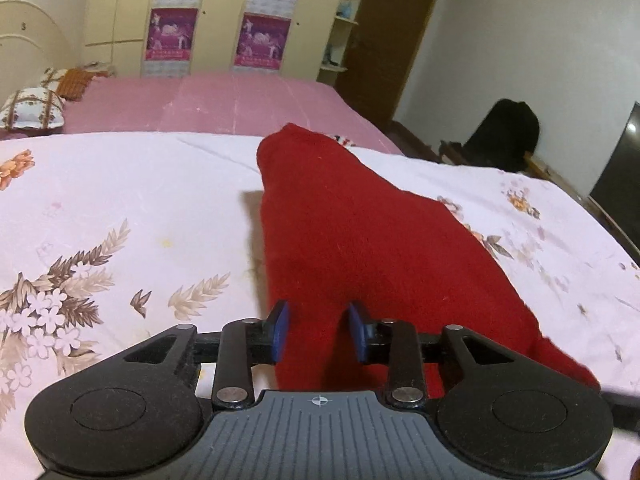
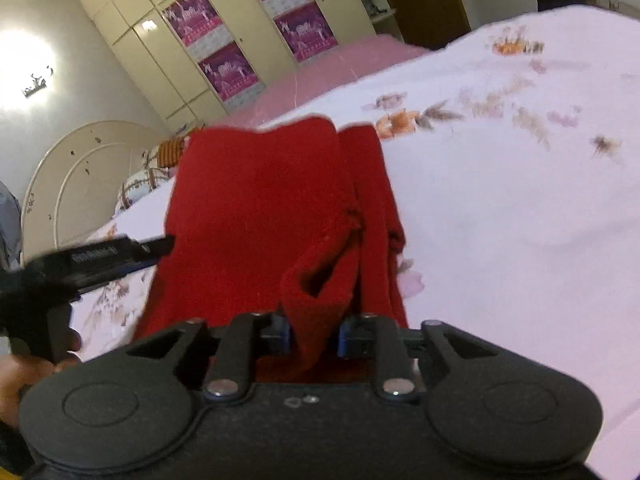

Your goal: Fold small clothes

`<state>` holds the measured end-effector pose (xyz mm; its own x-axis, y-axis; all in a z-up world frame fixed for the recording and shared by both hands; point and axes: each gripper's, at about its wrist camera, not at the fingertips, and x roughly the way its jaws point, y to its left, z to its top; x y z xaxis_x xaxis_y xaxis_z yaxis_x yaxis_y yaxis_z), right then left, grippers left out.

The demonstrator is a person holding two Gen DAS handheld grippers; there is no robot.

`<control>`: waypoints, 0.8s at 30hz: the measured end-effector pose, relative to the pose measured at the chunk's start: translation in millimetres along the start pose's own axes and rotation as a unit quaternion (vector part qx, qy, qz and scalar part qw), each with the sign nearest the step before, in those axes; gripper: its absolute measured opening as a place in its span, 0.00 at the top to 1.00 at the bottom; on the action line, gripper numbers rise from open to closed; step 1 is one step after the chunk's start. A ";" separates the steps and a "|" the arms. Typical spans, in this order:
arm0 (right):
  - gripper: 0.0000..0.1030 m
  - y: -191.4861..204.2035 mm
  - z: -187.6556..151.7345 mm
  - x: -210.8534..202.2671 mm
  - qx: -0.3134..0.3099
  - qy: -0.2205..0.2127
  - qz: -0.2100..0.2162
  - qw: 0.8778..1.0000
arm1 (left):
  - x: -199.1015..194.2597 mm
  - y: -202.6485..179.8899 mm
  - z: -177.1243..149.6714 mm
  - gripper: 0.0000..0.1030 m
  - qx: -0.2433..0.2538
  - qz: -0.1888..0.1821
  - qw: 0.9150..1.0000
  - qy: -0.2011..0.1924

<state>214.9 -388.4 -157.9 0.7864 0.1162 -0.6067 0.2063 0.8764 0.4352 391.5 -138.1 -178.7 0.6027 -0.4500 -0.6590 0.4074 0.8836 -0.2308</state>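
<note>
1. While the red garment (image 1: 340,232) is lying on the bed (image 1: 120,200) near its middle, the left gripper (image 1: 320,332) is hovering over it, fingers narrowly parted and gripping nothing.
2. The right gripper (image 2: 314,330) is pinching a bunched fold of the garment.

Bedroom. Bed (image 1: 120,184) under a white sheet printed with flowers; beyond it a pink cover (image 1: 224,100) and patterned pillows (image 1: 32,108) against a cream arched headboard (image 2: 80,184). Far wall: cream wardrobe (image 1: 120,8) with purple posters (image 1: 172,34) on its doors, open corner shelves (image 1: 344,20), a brown wooden door (image 1: 388,40). White walls (image 1: 540,32). Dark screen (image 1: 620,168) at the right edge; black bag (image 1: 504,132) by the wall. Bright light patch (image 2: 28,60) on the wall.
</note>
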 end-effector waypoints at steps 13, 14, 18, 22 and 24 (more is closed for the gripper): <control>0.52 -10.1 76.9 80.0 0.002 0.004 -0.008 1.000 | 11.5 13.4 11.5 0.33 -0.028 0.014 0.999 0.007; 0.57 -10.1 77.8 89.0 0.003 0.015 0.000 1.000 | 13.3 14.9 12.1 0.33 -0.032 0.015 0.999 0.009; 0.85 0.9 69.4 88.1 -0.036 0.011 0.000 0.999 | 14.7 15.0 13.0 0.33 -0.035 0.011 0.999 0.006; 0.90 9.0 70.6 59.9 -0.063 -0.046 -0.012 0.997 | 7.5 2.9 17.9 0.33 -0.034 -0.010 0.999 -0.011; 0.91 9.3 72.6 49.6 -0.075 -0.063 -0.016 0.995 | 8.0 -8.3 19.9 0.32 -0.024 -0.020 0.999 -0.010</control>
<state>298.1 -408.4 -135.6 0.8500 0.0364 -0.5255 0.1496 0.9399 0.3070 406.6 -151.6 -167.9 0.5998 -0.4878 -0.6343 0.3985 0.8695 -0.2919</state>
